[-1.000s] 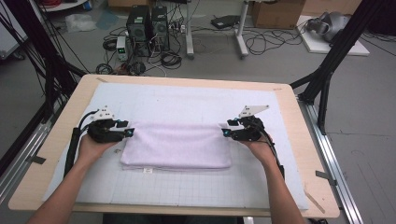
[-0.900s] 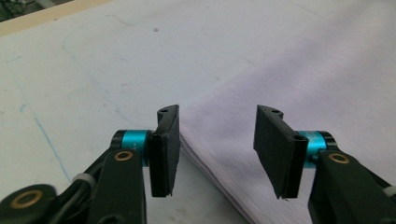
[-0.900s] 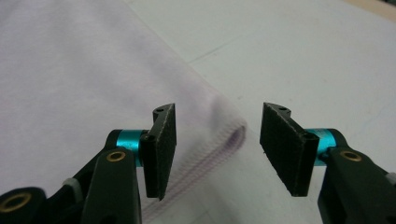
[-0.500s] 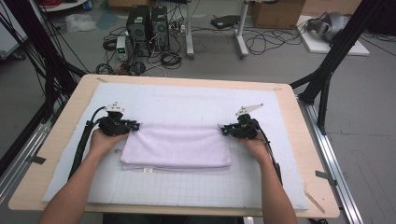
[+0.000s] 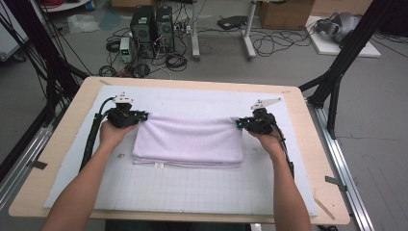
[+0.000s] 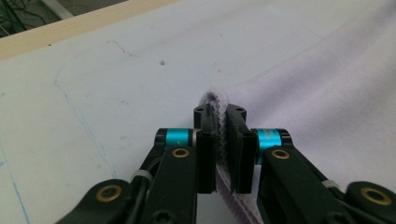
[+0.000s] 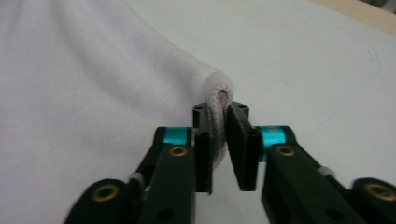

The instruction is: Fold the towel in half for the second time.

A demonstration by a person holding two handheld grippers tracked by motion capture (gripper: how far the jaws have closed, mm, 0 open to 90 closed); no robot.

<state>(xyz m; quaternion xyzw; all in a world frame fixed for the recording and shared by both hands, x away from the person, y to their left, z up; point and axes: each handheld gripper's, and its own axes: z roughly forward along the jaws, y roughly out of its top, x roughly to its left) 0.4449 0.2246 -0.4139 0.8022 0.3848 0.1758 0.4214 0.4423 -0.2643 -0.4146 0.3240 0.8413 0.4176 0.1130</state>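
Note:
A folded lilac towel [image 5: 187, 139] lies on the white gridded mat [image 5: 192, 192]. My left gripper [image 5: 143, 116] is shut on its far left corner. In the left gripper view the towel's hem [image 6: 219, 121] sits pinched between the pads of that gripper [image 6: 220, 154]. My right gripper [image 5: 239, 123] is shut on the far right corner. In the right gripper view the rolled corner [image 7: 218, 95] sits between the pads of this gripper [image 7: 219, 149]. Both pairs of jaws have just been opening slightly, with the cloth still between them. The far edge is stretched between the two grippers.
The mat covers most of the wooden table [image 5: 72, 130]. A small white tag [image 5: 157, 165] shows at the towel's near edge. Black frame legs [image 5: 337, 82] stand at the table's right, and computer towers [image 5: 151, 24] and cables lie on the floor beyond.
Both hands moved toward the table's far side. The jaws, wider a second ago, closed on the towel's far corners, and its far edge now stretches between them.

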